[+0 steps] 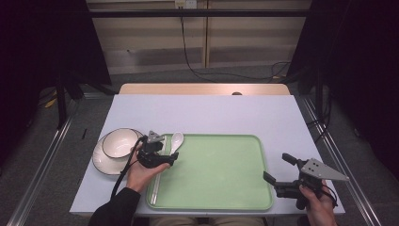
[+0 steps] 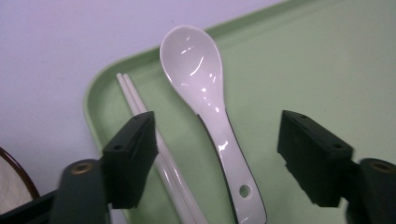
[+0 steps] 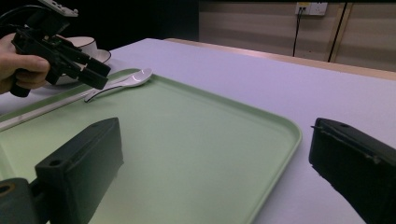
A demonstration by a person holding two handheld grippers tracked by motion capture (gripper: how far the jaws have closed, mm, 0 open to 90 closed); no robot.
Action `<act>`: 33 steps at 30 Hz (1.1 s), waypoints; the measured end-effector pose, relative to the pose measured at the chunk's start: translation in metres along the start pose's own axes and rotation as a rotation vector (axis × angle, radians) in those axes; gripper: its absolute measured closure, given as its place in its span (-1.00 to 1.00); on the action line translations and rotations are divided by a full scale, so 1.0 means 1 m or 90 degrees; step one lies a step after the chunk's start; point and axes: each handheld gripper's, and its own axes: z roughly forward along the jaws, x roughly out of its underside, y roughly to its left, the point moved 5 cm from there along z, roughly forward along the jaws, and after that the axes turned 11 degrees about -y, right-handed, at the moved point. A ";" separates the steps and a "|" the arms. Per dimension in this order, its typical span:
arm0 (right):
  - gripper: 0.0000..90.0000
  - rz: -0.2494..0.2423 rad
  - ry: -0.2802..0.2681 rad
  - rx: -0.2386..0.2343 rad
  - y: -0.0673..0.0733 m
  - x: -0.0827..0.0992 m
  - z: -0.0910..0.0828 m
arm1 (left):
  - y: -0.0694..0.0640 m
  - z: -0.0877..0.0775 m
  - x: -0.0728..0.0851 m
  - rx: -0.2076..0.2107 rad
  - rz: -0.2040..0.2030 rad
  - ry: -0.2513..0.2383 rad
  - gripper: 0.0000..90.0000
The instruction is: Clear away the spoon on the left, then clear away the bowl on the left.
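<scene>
The person stands at a pale bench (image 1: 211, 113); on it lies a green tray (image 1: 221, 174), and to the left of the tray a white bowl (image 1: 120, 142) with a dark rim sits on a white plate (image 1: 101, 162).

The left claw (image 1: 162, 153) is over the far left corner of the tray; its jaws stand wide and hold nothing. In the left gripper view the white spoon (image 2: 205, 107) lies between the two jaws, but they do not press on it; its handle points toward the claw and its scoop rests on the far rim of the tray, a little over the edge. In the right gripper view the scoop sits raised on that rim, and the handle slopes down to the tray floor.

A pair of white chopsticks (image 2: 161, 154) lies just beside the spoon, along the left side of the tray; they pass under the left jaw in the left gripper view.

The right claw (image 1: 280, 174) is near the right edge of the tray, well apart from the spoon; its jaws also stand wide, with nothing between them. The right hand (image 1: 320, 205) holds it at the near right corner of the bench.
</scene>
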 end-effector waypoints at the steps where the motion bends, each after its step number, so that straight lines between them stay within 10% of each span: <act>1: -0.94 -0.001 0.001 0.001 0.000 0.000 0.000 | 0.000 -0.002 -0.002 -0.002 0.008 -0.013 -0.51; 11: -0.94 0.001 -0.003 0.003 0.000 -0.001 0.000 | 0.012 -0.033 -0.005 0.006 -0.024 -0.074 -0.91; 33: -0.94 -0.001 -0.003 0.002 0.000 -0.001 0.000 | 0.018 -0.075 -0.007 0.014 -0.001 -0.125 -0.89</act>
